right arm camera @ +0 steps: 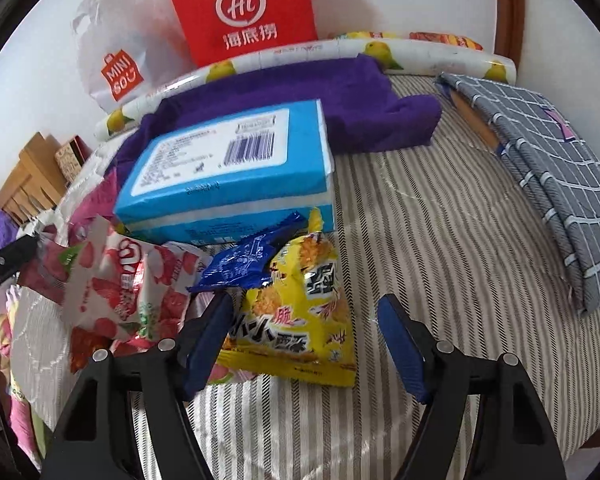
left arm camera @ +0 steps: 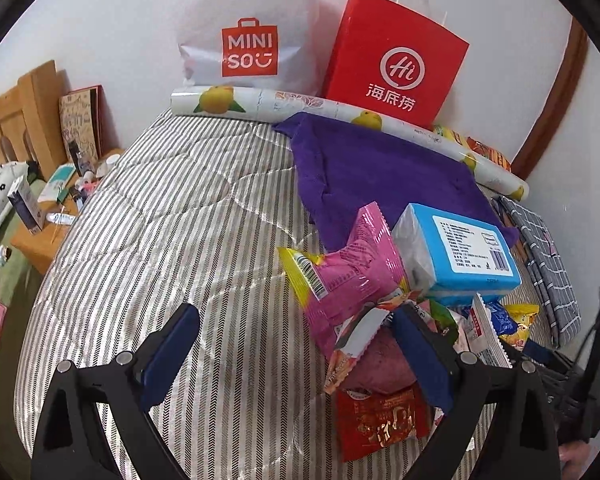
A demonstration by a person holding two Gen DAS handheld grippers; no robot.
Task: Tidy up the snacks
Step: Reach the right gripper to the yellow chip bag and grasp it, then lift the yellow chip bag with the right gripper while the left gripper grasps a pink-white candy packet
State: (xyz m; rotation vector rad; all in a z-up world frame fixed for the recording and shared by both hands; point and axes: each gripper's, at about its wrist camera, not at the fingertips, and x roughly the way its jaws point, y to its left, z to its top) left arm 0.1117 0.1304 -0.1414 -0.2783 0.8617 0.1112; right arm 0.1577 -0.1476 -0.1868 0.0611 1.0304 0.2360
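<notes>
Nearest the right wrist camera, the right gripper (right arm camera: 304,320) stands spread, its blue pads either side of a yellow snack packet (right arm camera: 300,312) lying flat on the striped quilt (right arm camera: 440,240); contact with the packet cannot be confirmed. That view alone shows a strawberry-print packet (right arm camera: 116,284) and a blue wrapper (right arm camera: 248,264).

The left view alone shows a red packet (left arm camera: 376,420) and a pink packet (left arm camera: 348,276). The left gripper (left arm camera: 296,344) is spread, holding nothing.

Both views show a blue tissue pack (left arm camera: 460,256) with a barcode label atop the snack pile. Against the wall stand a white "MINISO" bag (left arm camera: 248,28) and a red "Hi" bag (left arm camera: 396,60); their contents are not visible.
</notes>
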